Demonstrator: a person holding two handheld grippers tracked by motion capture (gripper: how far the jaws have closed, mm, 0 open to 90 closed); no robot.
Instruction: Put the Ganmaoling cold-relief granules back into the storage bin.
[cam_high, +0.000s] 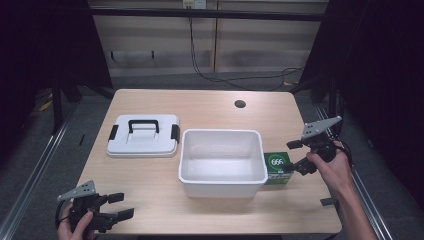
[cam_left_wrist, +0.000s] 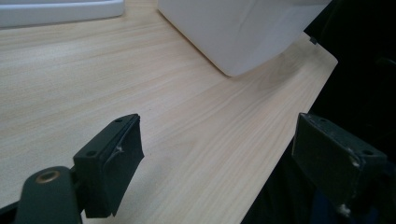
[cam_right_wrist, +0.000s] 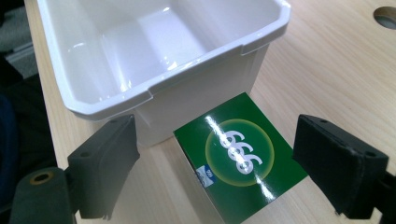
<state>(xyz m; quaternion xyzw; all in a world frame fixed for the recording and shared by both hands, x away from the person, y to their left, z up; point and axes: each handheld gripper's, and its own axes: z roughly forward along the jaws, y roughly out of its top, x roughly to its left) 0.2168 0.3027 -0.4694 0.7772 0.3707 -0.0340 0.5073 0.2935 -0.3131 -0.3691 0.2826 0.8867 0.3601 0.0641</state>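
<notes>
light wood table (cam_high: 150, 175), white bin (cam_high: 222, 186) centre, lid (cam_high: 143, 136) at its 9 o'clock, green box (cam_right_wrist: 240, 156) touching its 3 o'clock wall; your right gripper (cam_right_wrist: 212, 168) hangs over it agape, left gripper (cam_high: 111, 207) idle and empty, so next drop down and clamp the box.
</notes>
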